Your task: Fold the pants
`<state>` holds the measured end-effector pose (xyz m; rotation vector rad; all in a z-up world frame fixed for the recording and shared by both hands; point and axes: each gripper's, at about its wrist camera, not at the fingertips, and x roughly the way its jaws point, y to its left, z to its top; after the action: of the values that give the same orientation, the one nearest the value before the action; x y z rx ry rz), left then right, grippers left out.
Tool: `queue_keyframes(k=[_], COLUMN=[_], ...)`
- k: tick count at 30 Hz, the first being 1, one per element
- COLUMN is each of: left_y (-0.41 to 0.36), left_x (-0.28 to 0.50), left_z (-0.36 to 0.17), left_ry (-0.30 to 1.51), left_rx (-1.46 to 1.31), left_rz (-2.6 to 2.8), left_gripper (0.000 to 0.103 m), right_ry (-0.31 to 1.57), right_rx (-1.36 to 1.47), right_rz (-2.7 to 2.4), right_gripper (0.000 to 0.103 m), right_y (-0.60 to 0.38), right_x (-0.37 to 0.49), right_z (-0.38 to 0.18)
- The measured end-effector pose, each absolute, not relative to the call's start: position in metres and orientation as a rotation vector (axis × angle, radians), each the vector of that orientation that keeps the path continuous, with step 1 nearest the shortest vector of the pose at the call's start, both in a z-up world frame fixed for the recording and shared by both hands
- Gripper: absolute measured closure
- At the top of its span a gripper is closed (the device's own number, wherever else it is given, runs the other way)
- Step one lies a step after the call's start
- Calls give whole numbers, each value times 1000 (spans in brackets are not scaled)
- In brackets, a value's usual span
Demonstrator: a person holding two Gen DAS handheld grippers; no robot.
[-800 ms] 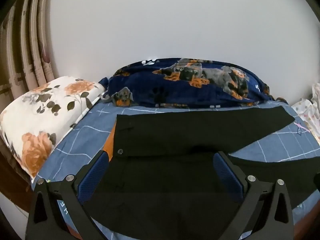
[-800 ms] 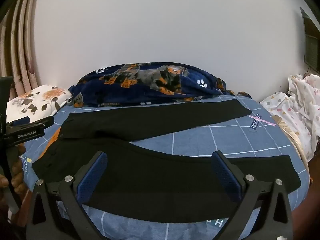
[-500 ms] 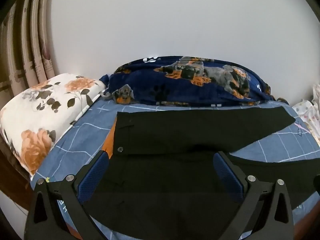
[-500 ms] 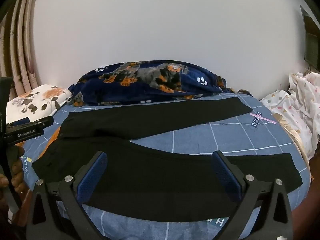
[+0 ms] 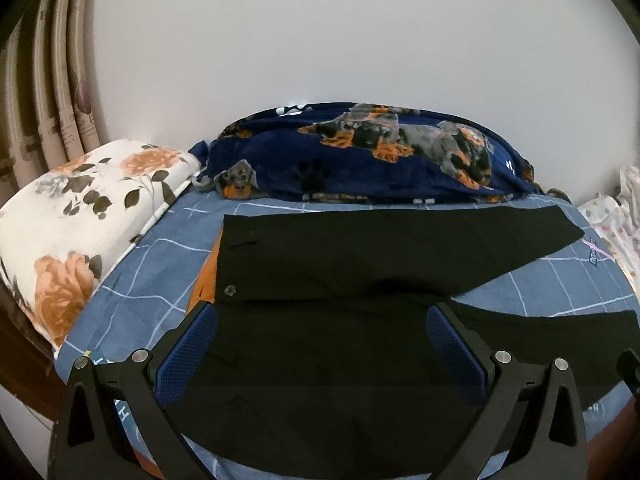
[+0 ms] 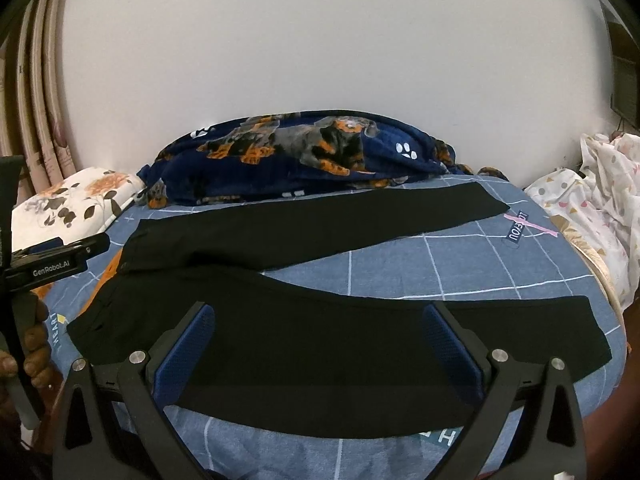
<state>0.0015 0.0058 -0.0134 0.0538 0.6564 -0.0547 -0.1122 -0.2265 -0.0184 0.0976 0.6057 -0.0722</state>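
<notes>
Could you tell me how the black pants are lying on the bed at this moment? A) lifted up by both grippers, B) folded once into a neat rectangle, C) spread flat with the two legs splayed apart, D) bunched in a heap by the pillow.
C: the black pants lie flat on the blue checked sheet, which shows between the two legs, and neither open gripper holds them.

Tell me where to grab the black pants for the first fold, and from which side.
Likely the near leg of the black pants, taken along its front edge from the bed's near side: left tongs at the waist end, right tongs toward the hem. The legs lie flat in a V, so lifting the near one should carry it onto the far leg.
</notes>
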Motion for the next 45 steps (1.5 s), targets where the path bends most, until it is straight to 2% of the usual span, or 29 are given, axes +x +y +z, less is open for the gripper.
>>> queue_keyframes(k=[33,40,45], left_y=[13,51,84], left_x=[18,49,79], left_z=[-17,-24,-33], left_ry=[699,764,791], left_rx=[61,-45,-14], left_rz=[-42,-125,-136], left_gripper=[0,0,0], right_ry=[627,665,711], right_rx=[93,92,87], right_rz=[-76,-78,-77], right_gripper=[0,0,0], right_y=[-221,-221,-221], right_x=[-114,-102,-87], right_z=[-32,-37,-40])
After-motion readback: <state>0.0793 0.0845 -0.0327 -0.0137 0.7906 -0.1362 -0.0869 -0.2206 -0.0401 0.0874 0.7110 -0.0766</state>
